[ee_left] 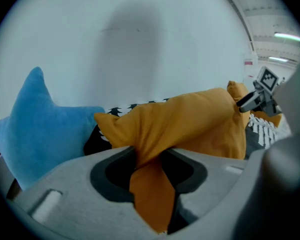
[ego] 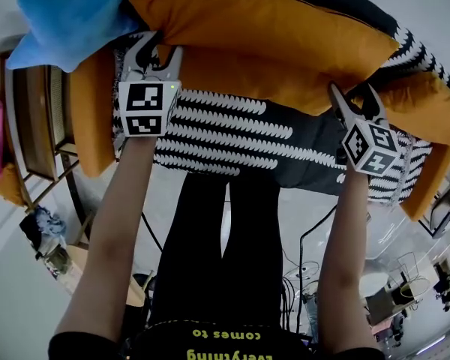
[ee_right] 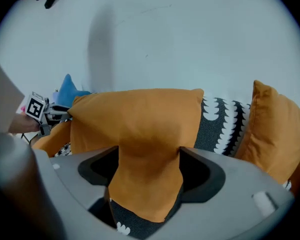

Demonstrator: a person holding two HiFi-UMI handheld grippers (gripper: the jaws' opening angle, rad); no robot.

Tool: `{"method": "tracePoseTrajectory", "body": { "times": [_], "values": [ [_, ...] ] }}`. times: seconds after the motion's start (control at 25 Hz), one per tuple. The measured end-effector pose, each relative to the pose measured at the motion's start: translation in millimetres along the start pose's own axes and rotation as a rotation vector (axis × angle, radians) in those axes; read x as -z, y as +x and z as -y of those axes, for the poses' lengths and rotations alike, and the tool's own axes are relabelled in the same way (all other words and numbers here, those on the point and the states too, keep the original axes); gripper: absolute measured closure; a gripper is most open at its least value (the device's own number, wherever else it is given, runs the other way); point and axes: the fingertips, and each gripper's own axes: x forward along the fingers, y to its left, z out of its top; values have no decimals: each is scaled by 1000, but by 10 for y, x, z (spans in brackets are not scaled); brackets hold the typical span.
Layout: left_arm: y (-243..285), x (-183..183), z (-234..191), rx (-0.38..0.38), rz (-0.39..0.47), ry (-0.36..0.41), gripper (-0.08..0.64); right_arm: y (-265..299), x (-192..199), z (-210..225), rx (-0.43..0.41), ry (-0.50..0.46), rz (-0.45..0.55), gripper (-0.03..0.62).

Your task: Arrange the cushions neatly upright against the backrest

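left hand-held gripper, right hand-held gripper: jaws apart, cushion corners loose between. cushion sits on sofa, propped back. worry: fabric snags on pull-away, cushion flops forward.

Bright, even light throughout; fisheye bending and dark corners mark both gripper views.
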Motion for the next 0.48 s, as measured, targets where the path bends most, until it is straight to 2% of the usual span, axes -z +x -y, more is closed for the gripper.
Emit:
{"method": "tracePoseTrajectory", "body": {
  "times": [0.16,0.24,0.28,0.32,0.36,0.48],
  "values": [
    [-210,9,1,-41,20,0,358,-272,-145,-226,-12,-72,42,201],
    [-264,-8,-6,-47,42,-27,332,-393,-210,-335,-29,-91,59,201],
    [-274,-36,-18,-46,59,-59,270,-448,-252,-373,-37,-94,72,201],
    [-279,-72,-37,-42,78,-100,76,-495,-300,-402,-43,-95,87,201],
    [-288,-99,-57,-38,91,-139,31,-528,-345,-428,-48,-93,103,201],
    [-372,-62,-80,-32,100,-192,31,-553,-405,-533,-69,-77,135,201]
  ]
}}
